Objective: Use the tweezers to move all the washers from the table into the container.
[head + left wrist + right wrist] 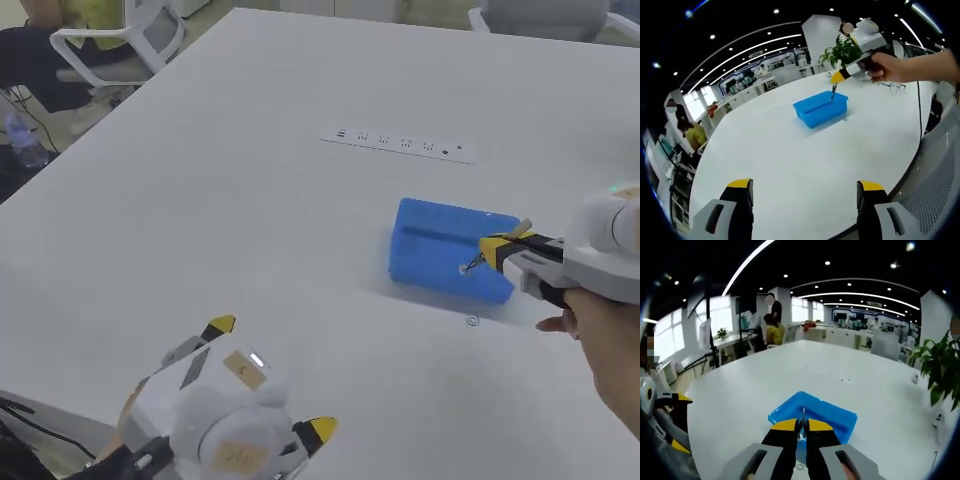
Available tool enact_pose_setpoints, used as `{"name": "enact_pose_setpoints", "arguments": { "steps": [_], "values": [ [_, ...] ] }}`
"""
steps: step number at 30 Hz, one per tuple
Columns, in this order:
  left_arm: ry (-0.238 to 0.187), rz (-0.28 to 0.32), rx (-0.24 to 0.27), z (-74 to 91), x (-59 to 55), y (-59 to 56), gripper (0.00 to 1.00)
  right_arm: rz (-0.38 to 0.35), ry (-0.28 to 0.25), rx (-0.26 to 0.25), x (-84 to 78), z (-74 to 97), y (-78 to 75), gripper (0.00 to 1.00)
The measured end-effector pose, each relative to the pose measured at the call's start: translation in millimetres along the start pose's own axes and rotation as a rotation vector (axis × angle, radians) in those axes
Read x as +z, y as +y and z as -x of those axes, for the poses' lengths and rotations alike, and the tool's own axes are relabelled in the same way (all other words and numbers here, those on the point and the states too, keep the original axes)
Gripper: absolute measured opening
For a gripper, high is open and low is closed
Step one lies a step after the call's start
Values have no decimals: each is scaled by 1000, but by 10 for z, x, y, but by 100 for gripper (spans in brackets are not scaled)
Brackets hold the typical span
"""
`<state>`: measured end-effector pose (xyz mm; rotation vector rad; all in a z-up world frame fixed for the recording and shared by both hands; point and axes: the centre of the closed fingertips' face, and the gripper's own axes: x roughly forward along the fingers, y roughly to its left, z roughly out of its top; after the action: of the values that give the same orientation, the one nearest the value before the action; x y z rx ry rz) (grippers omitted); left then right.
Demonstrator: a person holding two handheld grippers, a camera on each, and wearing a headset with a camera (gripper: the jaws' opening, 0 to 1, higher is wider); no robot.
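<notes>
Jaws of the right gripper (497, 247) are clenching the tweezers (472, 263) over the container (430, 240), left gripper (272, 377) jaws are hanging released; one washer (472, 320) is lying on the surface (250, 200) at the container's 6 o'clock and may skid if pinched off-centre.

White socket strip (398, 144), white mesh office chair (130, 40), leafy green plant (940, 365), curved ceiling light strips (855, 281) overhead.

Pale grey-white housings on the left gripper (272, 376) and right gripper (497, 247) — black fingers (740, 207), yellow tips, tan labels.
</notes>
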<state>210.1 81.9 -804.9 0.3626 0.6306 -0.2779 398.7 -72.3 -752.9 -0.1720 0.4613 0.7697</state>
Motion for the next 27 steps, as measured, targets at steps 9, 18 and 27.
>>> {"name": "enact_pose_setpoints", "arguments": {
  "steps": [9,18,27],
  "values": [
    [0,-1,-8,1,2,-17,87,2,83,-33,-225,-323,-143,2],
    [-22,26,-18,10,40,-25,88,54,138,-34,-390,-425,-143,2],
    [-7,19,-14,-2,9,-20,87,52,167,-34,-491,-457,-149,2]
  ]
}}
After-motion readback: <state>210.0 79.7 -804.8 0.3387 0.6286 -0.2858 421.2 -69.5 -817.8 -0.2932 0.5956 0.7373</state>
